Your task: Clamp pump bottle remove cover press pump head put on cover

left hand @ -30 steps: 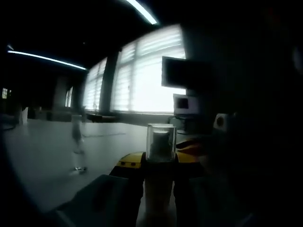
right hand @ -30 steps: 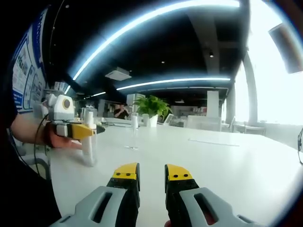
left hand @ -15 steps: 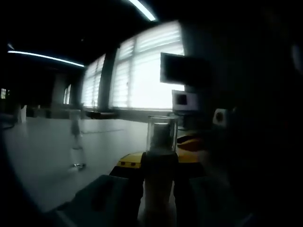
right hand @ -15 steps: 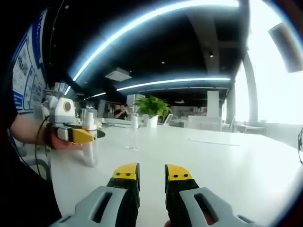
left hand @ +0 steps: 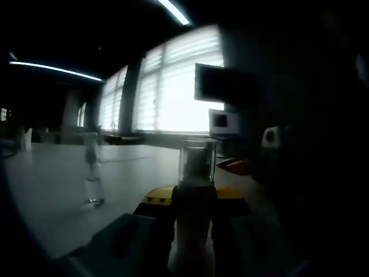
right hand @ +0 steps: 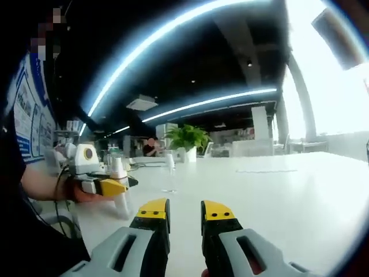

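A white pump bottle [left hand: 193, 236] stands upright between the jaws of my left gripper [left hand: 193, 199], which is shut on its body. Its clear cover [left hand: 196, 164] sits on top, over the pump head. In the right gripper view the same bottle [right hand: 122, 202] rests on the white table [right hand: 277, 196] at the left. A hand holds the left gripper [right hand: 108, 186] around it, and the cover [right hand: 117, 165] is on. My right gripper [right hand: 184, 210] is low in the foreground, right of the bottle and apart from it, open by a narrow gap with nothing between its yellow tips.
A small clear bottle [left hand: 92, 173] stands alone further out on the table [right hand: 169, 173]. A potted plant [right hand: 187, 138] sits at the far edge. Bright windows [left hand: 173, 92] and a dark monitor [left hand: 222, 86] lie beyond. The person's arm [right hand: 40, 184] is at the left.
The right gripper's camera has tilted, so its whole picture shifted. The left gripper keeps its hold on the bottle, which sits slightly higher between the jaws in the left gripper view.
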A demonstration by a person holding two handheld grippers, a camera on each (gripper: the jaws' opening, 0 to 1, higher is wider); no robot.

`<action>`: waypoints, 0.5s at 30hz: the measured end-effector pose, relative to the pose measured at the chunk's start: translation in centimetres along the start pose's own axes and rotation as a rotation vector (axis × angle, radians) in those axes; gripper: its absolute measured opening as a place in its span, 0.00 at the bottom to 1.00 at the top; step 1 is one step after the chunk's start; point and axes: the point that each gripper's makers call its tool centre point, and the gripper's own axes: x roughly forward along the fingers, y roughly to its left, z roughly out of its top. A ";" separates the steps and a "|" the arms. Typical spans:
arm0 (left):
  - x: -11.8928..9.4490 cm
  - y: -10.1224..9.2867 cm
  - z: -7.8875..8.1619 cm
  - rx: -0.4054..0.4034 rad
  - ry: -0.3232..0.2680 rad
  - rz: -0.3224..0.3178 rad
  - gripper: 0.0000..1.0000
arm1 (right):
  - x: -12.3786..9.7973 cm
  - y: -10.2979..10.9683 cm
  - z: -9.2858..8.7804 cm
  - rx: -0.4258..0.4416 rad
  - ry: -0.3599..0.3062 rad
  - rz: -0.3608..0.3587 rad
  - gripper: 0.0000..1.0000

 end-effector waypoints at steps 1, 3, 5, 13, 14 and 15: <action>0.0 -0.1 0.0 0.001 0.000 -0.001 0.14 | 0.0 0.4 0.2 -0.002 0.001 0.006 0.16; 0.0 -0.1 0.0 -0.002 0.001 -0.001 0.14 | 0.0 0.8 0.4 -0.005 0.002 0.016 0.17; -0.1 -0.1 0.0 -0.002 0.000 -0.002 0.14 | 0.2 0.9 0.7 -0.005 0.011 0.022 0.17; -0.1 0.0 0.1 -0.006 -0.002 -0.001 0.14 | 0.3 2.2 2.3 0.011 -0.020 0.051 0.17; -0.1 0.0 0.1 -0.004 -0.003 -0.001 0.14 | 0.4 2.4 2.6 0.006 -0.023 0.057 0.17; -0.1 0.1 0.1 0.000 -0.003 -0.002 0.14 | 0.4 2.6 2.9 0.008 -0.027 0.067 0.17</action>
